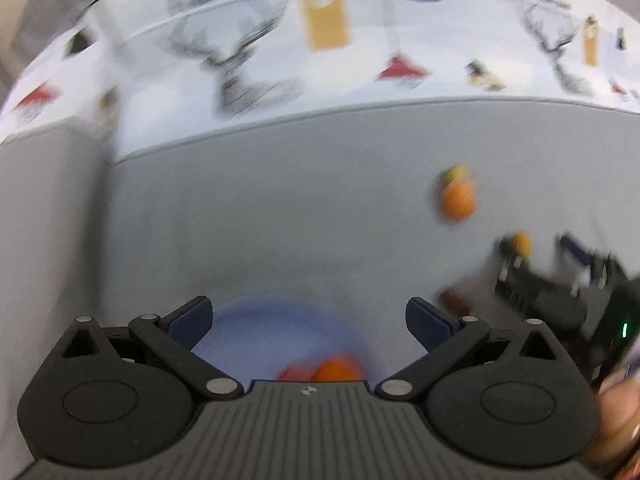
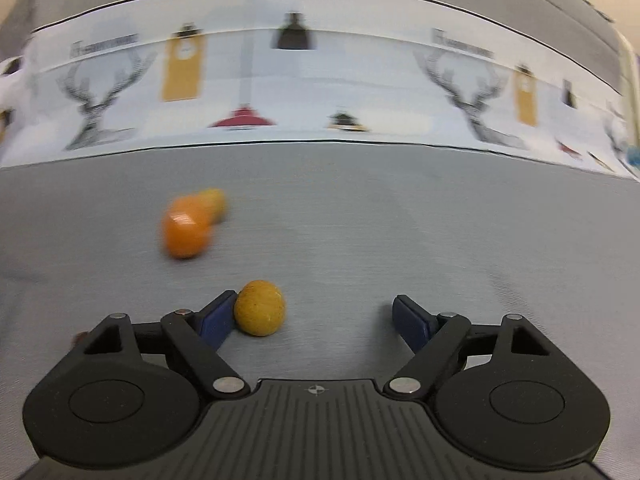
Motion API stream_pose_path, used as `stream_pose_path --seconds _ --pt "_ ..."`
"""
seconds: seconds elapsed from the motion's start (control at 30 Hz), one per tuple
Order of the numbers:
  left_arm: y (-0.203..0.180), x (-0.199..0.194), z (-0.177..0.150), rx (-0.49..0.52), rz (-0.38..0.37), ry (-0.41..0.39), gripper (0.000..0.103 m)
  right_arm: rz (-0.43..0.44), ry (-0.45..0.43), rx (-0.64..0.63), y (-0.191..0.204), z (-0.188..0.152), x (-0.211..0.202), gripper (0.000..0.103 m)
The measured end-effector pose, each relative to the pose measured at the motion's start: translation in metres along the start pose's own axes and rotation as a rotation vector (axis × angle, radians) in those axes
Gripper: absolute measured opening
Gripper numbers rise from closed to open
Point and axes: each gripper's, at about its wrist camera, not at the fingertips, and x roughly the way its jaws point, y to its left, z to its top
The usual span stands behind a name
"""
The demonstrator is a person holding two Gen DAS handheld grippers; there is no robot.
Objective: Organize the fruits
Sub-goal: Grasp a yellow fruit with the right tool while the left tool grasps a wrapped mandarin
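Observation:
My left gripper [image 1: 308, 308] is open and hangs above a pale blue plate [image 1: 240, 324]. The plate holds an orange fruit [image 1: 340, 368] and a red one [image 1: 292, 372], both blurred and half hidden by the gripper body. My right gripper [image 2: 314, 300] is open low over the grey table [image 2: 400, 232]. A small yellow-orange round fruit [image 2: 260, 307] lies between its fingers, touching the left finger [image 2: 218, 316] and well apart from the right one. The left wrist view shows this gripper [image 1: 540, 248] and fruit [image 1: 520, 243] at the right. Farther back lie an orange [image 2: 186, 232] and a yellowish fruit [image 2: 214, 200].
A reddish fruit [image 1: 454, 300] lies on the table beside the plate. A patterned backdrop [image 2: 320, 92] with deer heads and lamps runs along the table's far edge. A person's hand [image 1: 620, 420] shows at the lower right of the left wrist view.

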Motion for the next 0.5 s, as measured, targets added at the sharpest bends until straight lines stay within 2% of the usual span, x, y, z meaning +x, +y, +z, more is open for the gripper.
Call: stream_pose_path --seconds 0.1,0.23,0.3,0.43,0.47,0.5 --pt "-0.033 0.025 0.027 0.038 -0.074 -0.026 0.103 -0.049 0.016 0.060 -0.020 0.001 0.002 0.084" --pt "-0.074 0.063 0.053 0.095 -0.160 -0.009 0.103 -0.110 0.025 0.099 -0.041 0.004 0.005 0.086" --pt "-0.093 0.084 0.062 0.128 -0.170 0.017 0.103 -0.105 0.027 0.120 -0.047 0.002 0.006 0.089" --pt "-0.112 0.115 0.070 0.135 -0.142 0.070 0.101 -0.125 0.025 0.109 -0.045 0.001 0.008 0.092" --pt "-0.112 0.117 0.070 0.126 -0.144 0.069 0.097 -0.125 0.026 0.111 -0.045 0.002 0.008 0.092" --pt "-0.111 0.118 0.069 0.114 -0.150 0.068 0.072 -0.119 0.029 0.116 -0.046 0.002 0.007 0.083"
